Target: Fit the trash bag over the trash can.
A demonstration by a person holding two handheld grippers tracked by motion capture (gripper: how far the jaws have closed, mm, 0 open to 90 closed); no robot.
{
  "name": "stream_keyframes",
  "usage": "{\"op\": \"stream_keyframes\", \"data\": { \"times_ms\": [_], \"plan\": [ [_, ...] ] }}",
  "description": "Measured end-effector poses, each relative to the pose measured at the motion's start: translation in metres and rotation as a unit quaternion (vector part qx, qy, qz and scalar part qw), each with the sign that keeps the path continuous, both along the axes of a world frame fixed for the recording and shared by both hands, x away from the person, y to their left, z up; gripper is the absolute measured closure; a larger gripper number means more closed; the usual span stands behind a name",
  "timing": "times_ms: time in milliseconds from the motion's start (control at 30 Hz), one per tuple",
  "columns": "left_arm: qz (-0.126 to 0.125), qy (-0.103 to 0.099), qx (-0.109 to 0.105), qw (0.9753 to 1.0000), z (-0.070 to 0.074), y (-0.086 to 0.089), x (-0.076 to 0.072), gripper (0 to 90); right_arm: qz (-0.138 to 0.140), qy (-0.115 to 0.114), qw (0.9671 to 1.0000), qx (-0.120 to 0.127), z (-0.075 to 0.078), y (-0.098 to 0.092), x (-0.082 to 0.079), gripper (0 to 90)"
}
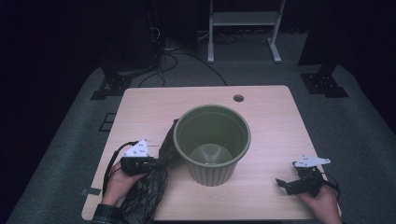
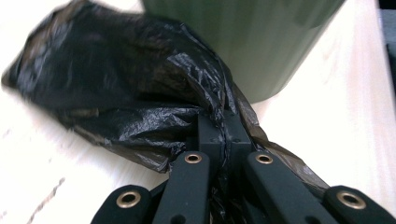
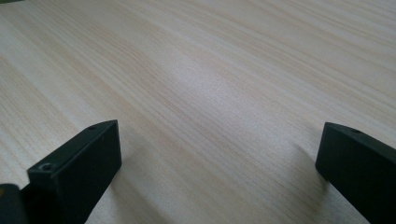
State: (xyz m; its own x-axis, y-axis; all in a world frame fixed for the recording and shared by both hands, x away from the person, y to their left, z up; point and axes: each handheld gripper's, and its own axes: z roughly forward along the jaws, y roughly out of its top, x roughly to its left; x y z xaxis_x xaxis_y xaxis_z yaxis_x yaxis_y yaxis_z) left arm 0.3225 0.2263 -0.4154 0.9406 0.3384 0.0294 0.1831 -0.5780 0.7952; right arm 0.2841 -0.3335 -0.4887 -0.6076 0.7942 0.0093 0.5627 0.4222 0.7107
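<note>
Pale wood grain covers the worktop (image 1: 275,116), a rectangle with rounded corners and a small round hole near its far edge. It stands on grey carpet in a dark room; beyond the far edge are black stands, loose cables and the white legs of another frame, and everything past them is lost in shadow.

Near the middle of the worktop, a little toward the near edge, stands an olive-green plastic bin (image 1: 212,144), upright, its open mouth facing straight up and its ribbed wall narrowing toward the base. Inside it looks bare, though the bottom is dim.

Against the bin's left side lies a black plastic bag (image 1: 156,179), crumpled and glossy. Its long axis runs from the bin's left wall back toward the near-left corner, where its end hangs past the near edge and is cut off by the frame. In the left gripper view the bag (image 2: 126,93) bunches up in front of the bin (image 2: 252,42), and its far end is blurred.

The left gripper (image 1: 154,164) sits beside the bin near the near-left corner, its jaws pressed together on a twisted fold of the bag; the left gripper (image 2: 224,126) shows this pinch close up, with the film wrapping over both tips.

The right gripper (image 1: 284,184) rests low near the near-right corner, well apart from the bin, with its jaws spread wide over bare wood and nothing between them.
</note>
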Motion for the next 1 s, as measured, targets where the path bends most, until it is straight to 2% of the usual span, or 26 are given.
{"op": "stream_keyframes", "data": {
  "times_ms": [233,333,533,767,1000],
  "plan": [
    [-0.041,-0.012,-0.031,0.9986,0.019,-0.002,-0.007,88.7,0.000,0.000,1.0000,0.000,0.000,0.000,0.000,0.0],
    [-0.062,-0.018,-0.048,0.9968,0.030,-0.002,-0.011,88.7,0.000,0.000,1.0000,0.000,0.000,0.000,0.000,0.0],
    [-0.090,-0.032,-0.071,0.9929,0.048,-0.005,-0.017,88.7,-0.002,0.000,1.0000,0.000,0.000,0.000,0.000,0.0],
    [-0.120,-0.060,-0.100,0.9859,0.074,-0.011,-0.021,88.7,-0.003,0.000,1.0000,0.000,0.000,0.000,0.001,0.0],
    [-0.149,-0.073,-0.138,0.9764,0.094,-0.017,-0.023,88.7,-0.003,0.000,1.0000,0.000,0.000,0.000,0.001,0.0]
  ]
}}
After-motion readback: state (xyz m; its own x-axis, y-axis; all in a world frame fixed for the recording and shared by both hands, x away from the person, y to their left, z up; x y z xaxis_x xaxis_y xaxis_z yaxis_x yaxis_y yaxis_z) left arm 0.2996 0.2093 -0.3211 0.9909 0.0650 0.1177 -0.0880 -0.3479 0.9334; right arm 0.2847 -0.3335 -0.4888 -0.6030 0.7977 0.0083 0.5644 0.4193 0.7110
